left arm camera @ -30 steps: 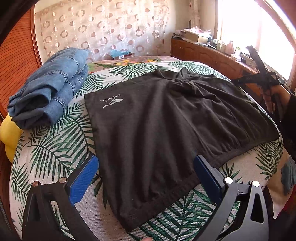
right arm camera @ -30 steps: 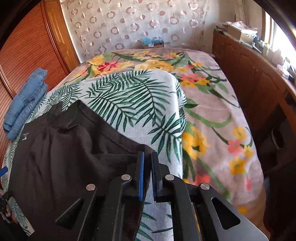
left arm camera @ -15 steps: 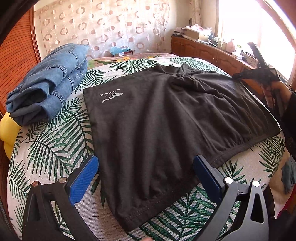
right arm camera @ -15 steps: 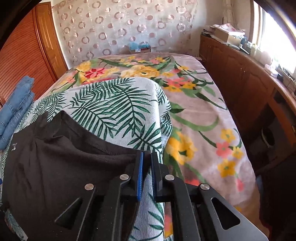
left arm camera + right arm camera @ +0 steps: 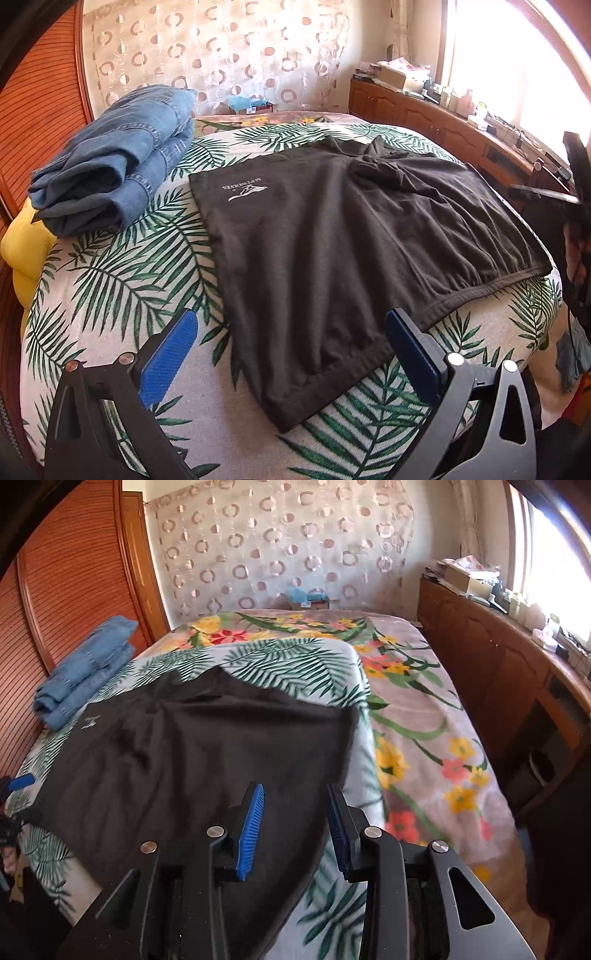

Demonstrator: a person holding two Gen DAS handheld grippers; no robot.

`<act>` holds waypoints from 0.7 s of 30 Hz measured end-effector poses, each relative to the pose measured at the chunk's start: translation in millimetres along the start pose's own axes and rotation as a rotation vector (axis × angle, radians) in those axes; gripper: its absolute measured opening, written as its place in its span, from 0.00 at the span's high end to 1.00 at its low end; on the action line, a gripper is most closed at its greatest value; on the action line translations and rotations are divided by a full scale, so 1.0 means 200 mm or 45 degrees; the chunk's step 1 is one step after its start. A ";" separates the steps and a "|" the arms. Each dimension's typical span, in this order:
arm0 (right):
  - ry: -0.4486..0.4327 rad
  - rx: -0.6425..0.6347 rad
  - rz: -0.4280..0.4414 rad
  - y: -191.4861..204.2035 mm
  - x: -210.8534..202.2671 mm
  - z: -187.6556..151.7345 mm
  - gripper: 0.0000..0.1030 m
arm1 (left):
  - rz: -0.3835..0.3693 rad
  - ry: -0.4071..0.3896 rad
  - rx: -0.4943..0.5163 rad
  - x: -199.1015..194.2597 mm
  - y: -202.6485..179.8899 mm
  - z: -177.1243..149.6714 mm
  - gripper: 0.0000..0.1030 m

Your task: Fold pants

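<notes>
Black pants [image 5: 354, 240] spread flat on palm-leaf blanket [image 5: 122, 280] over the bed, folded jeans [image 5: 114, 162] beside. Left gripper [image 5: 291, 350] hovering above the near hem, fingers wide apart, empty. Right gripper [image 5: 295, 827] just been opening, fingers parted, nothing pinched, cloth underneath.

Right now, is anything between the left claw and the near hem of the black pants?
Nothing visible. The left claw hangs open over the black pants, whose near hem lies between its fingers; the folded jeans sit well off to one side.
</notes>
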State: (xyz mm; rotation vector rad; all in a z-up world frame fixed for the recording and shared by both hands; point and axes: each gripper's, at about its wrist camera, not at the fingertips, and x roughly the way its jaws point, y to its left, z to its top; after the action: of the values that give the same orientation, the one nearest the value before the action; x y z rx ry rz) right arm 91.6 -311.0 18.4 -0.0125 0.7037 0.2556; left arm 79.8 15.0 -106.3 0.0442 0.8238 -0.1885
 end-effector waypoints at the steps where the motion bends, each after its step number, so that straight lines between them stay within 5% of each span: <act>1: 0.002 -0.004 0.005 0.01 -0.02 -0.02 0.65 | -0.002 0.003 -0.008 0.00 0.01 0.00 0.05; 8: -0.023 -0.042 0.044 0.11 -0.11 -0.16 0.65 | -0.003 0.006 -0.049 -0.06 0.07 -0.06 0.08; 15: -0.038 -0.055 0.064 0.14 -0.13 -0.23 0.65 | -0.006 0.033 -0.103 -0.08 0.13 -0.10 0.42; 21: -0.040 -0.056 0.065 0.18 -0.14 -0.27 0.65 | -0.001 0.050 -0.081 -0.09 0.11 -0.13 0.53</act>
State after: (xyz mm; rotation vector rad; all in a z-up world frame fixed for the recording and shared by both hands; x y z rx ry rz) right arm 29.2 -288.3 -2.1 -0.0321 0.6676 0.3193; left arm 53.5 43.0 -111.8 -0.0125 0.8683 -0.1622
